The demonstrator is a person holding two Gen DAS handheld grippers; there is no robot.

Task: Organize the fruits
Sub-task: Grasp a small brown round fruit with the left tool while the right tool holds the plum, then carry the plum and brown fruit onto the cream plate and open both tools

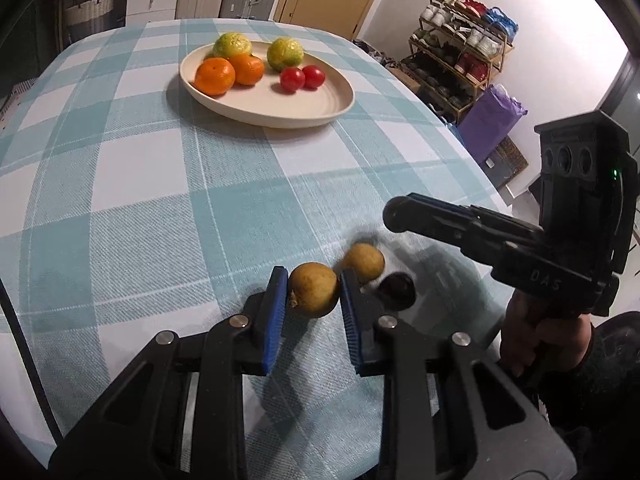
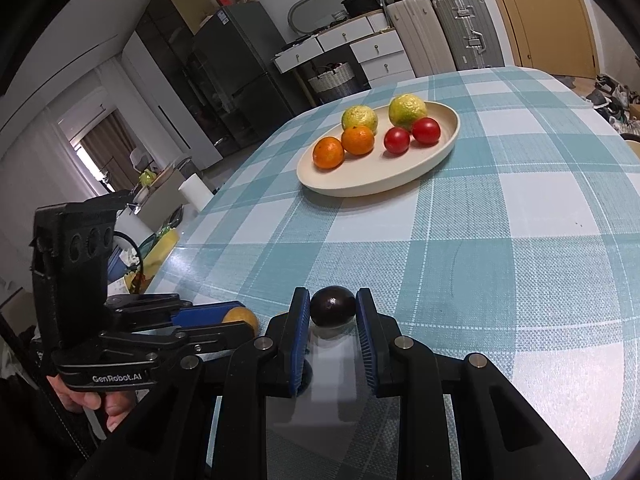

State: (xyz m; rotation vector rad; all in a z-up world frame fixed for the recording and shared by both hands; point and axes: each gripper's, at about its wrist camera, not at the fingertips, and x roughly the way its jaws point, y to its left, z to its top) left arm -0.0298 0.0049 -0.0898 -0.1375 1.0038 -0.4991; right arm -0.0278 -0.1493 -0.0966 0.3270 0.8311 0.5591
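Now the left gripper (image 1: 313,294) pinches a tan round fruit (image 1: 314,294) between narrow blue pads. The right gripper (image 2: 333,312) clamps a dark fruit (image 2: 333,311). Lettering reads "GenRobot.AI" and "DAS".

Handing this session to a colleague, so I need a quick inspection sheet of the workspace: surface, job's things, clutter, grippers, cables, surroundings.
Surface: checked tablecloth.
Job's things: plate holding two oranges, two tomatoes and two green citrus; three loose fruits near the table edge.
Clutter: nothing seen.
Grippers: left gripper shut on a brown fruit; right gripper shut on a dark fruit.
Cables: nothing seen.
Surroundings: shoe rack, suitcases, fridge.
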